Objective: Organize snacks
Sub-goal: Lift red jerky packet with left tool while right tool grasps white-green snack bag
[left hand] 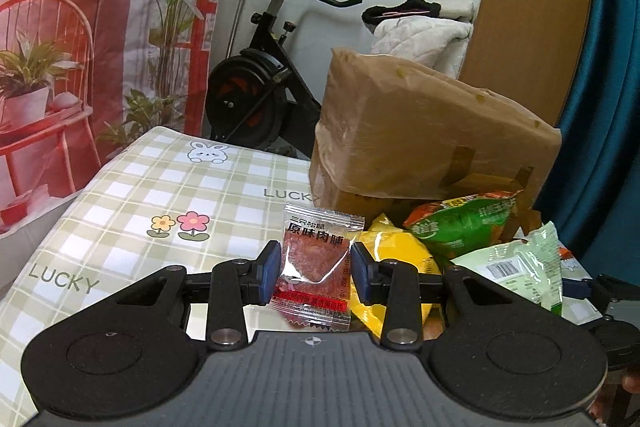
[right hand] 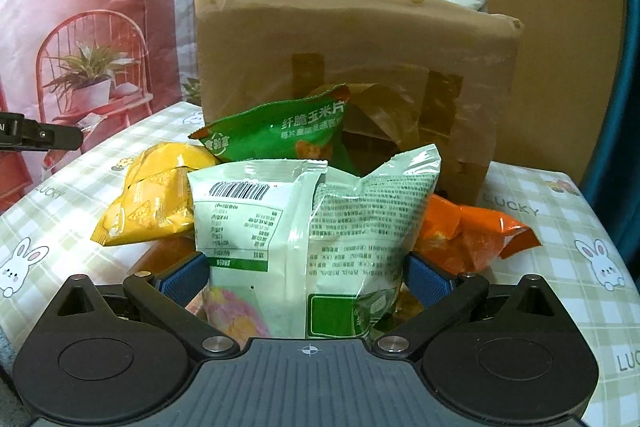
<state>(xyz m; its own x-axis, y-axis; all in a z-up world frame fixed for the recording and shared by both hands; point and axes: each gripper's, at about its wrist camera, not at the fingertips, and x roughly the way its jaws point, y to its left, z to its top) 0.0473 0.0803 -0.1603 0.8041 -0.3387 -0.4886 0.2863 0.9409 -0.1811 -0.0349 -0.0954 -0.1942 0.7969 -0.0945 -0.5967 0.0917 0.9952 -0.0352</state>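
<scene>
My left gripper (left hand: pixel 315 273) is shut on a small clear packet of red jerky (left hand: pixel 316 263), which stands upright between the blue pads above the checked tablecloth (left hand: pixel 160 195). My right gripper (right hand: pixel 304 279) is shut on a pale green and white snack bag (right hand: pixel 320 239), back label facing the camera; the same snack bag (left hand: pixel 516 267) shows at the right of the left wrist view. Behind it lie a yellow bag (right hand: pixel 152 195), a green corn-chip bag (right hand: pixel 280 131) and an orange bag (right hand: pixel 472 239). The yellow bag (left hand: pixel 400 255) and green bag (left hand: pixel 460 223) also sit just right of the jerky.
A tall taped brown cardboard box (right hand: pixel 352 67) stands at the back of the table behind the snack pile, seen also as the box (left hand: pixel 420 131). An exercise bike (left hand: pixel 256 87) stands beyond the table's far edge. A blue curtain (left hand: pixel 600 107) hangs on the right.
</scene>
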